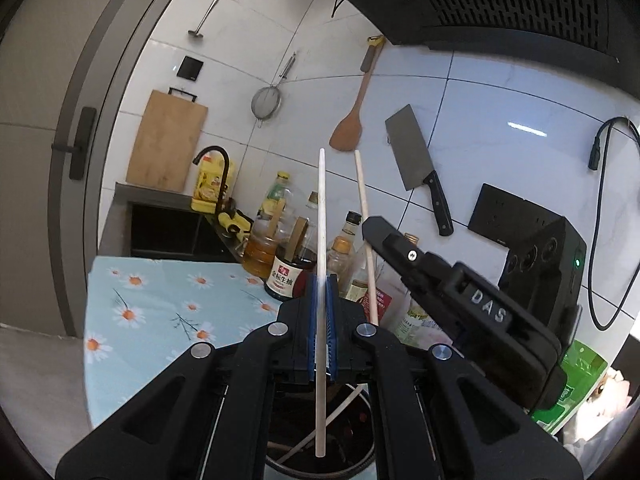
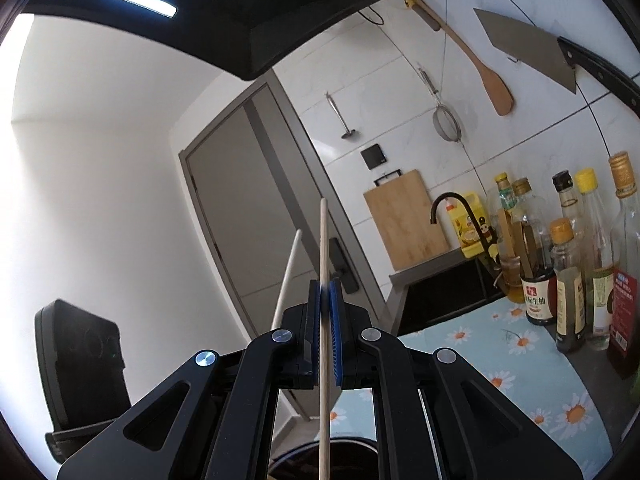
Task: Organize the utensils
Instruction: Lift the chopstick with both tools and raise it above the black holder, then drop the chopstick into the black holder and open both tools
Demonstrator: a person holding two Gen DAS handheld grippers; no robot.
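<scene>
Directly below both hand-held grippers sits a dark round utensil holder, its rim showing at the bottom edge of each wrist view with a few sticks already inside.

Left hand-held gripper: blue pads clamped together on a white chopstick. Stick runs near vertical through the pads, upper end well above the fingers, lower end reaching down to the holder's mouth. Whether the tip is inside the rim or just above it cannot be told.

Right hand-held gripper: pads closed on a pale wooden chopstick, also near upright, lower end pointing into the dark holder opening beneath.

Key relation: both long axes stand upright, holder lies straight down from each grip, so the drop line is along the sticks themselves. The two grippers sit close side by side; in the left view the right unit is just to the right, its wooden stick leaning slightly toward the white one. Neither hand looks clearly nearer to the holder.

Judgement: the step in hand is lowering and releasing. Risk is the sticks crossing or catching on those already in the holder.

Floral cloth covers the counter to the left; condiment bottles stand behind, clear of the path.
</scene>
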